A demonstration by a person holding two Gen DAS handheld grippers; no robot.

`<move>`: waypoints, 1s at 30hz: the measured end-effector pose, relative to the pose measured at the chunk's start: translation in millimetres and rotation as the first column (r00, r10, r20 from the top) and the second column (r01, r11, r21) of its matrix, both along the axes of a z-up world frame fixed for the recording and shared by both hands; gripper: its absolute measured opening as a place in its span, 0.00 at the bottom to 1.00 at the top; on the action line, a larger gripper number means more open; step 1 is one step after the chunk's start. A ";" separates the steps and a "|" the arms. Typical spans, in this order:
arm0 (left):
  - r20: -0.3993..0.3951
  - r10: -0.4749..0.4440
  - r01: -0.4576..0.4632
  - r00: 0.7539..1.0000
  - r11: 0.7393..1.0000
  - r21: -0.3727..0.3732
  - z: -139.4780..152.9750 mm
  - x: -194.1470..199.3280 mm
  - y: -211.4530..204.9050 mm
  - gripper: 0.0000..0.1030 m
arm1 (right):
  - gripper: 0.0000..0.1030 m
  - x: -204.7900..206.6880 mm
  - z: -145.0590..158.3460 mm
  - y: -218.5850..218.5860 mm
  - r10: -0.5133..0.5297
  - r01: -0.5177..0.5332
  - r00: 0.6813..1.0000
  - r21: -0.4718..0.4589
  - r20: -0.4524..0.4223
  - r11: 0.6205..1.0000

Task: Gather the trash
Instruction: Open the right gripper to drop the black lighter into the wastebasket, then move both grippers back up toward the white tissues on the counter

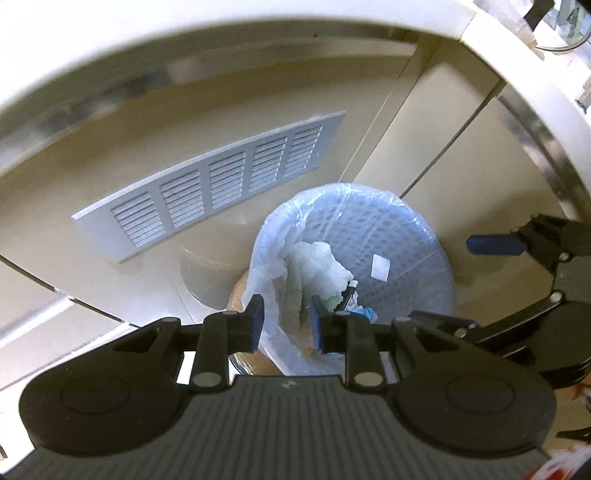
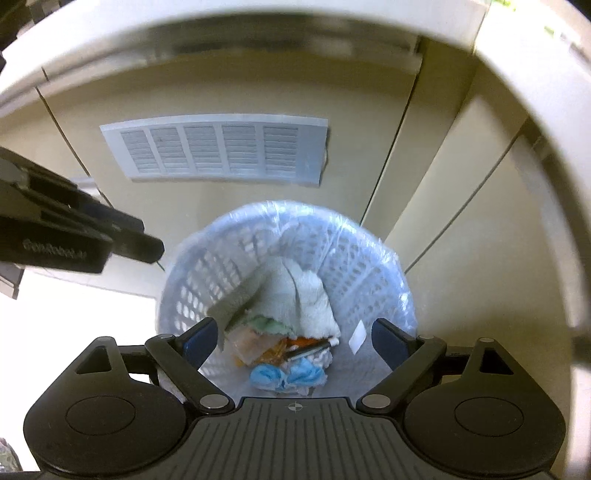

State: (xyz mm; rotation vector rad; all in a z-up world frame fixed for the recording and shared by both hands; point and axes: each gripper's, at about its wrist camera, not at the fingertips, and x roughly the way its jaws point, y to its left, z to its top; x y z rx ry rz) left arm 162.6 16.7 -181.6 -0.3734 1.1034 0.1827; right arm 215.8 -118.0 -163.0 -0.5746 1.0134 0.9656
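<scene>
A white perforated waste basket (image 2: pixel 343 266) lined with a clear plastic bag (image 1: pixel 269 236) stands on the floor below both grippers; it also shows in the left wrist view (image 1: pixel 399 236). Inside lie a white towel (image 2: pixel 306 291), a grey cloth (image 2: pixel 232 302), blue crumpled trash (image 2: pixel 291 374) and orange wrappers (image 2: pixel 273 350). My left gripper (image 1: pixel 286 323) is partly open and empty, above the basket's near rim. My right gripper (image 2: pixel 295 338) is wide open and empty above the basket, and also shows in the left wrist view (image 1: pixel 495 245).
A grey vent grille (image 2: pixel 218 151) is set in the beige cabinet panel behind the basket. A white counter edge (image 2: pixel 258 22) arches above. The left gripper's body (image 2: pixel 74 240) reaches in at the left of the right wrist view.
</scene>
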 end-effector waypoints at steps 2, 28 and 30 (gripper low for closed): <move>0.023 -0.008 0.007 1.000 1.000 0.025 13.1 -3.8 -0.4 0.23 | 0.87 -2.1 16.5 -1.3 0.004 -0.004 1.000 0.028 0.020 1.000; 0.427 -0.043 -0.062 0.903 0.972 0.228 183.3 48.8 -4.0 0.72 | 0.87 93.5 199.3 -82.2 -0.366 0.260 0.908 0.414 0.202 0.872; 0.436 -0.063 -0.051 0.898 0.968 0.245 186.8 64.7 -4.3 0.72 | 0.87 108.6 199.9 -88.8 -0.387 0.276 0.899 0.420 0.206 0.865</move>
